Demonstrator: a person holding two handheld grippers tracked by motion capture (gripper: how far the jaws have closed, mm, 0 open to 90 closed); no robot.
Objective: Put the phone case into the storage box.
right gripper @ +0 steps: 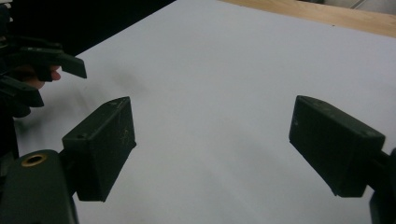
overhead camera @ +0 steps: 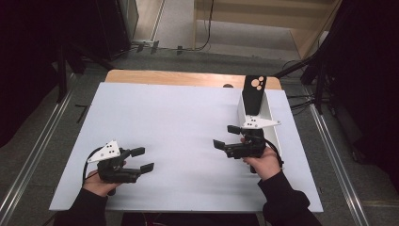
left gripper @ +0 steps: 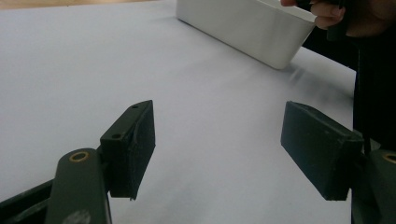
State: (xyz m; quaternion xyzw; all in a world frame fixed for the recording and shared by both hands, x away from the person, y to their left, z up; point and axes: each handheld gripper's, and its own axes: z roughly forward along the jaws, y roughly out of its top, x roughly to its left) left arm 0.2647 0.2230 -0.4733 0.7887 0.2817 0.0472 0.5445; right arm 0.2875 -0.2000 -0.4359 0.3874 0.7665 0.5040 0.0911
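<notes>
The white table [overhead camera: 179,117] is bare but for a white bin [overhead camera: 273,129] at its right side, long axis running near to far, with a black remote [overhead camera: 254,94] standing in its far end. The right gripper [overhead camera: 225,136] sits just left of the bin's near end, far closer than the left gripper [overhead camera: 142,159]. Both have jaws apart, holding nothing.
</notes>
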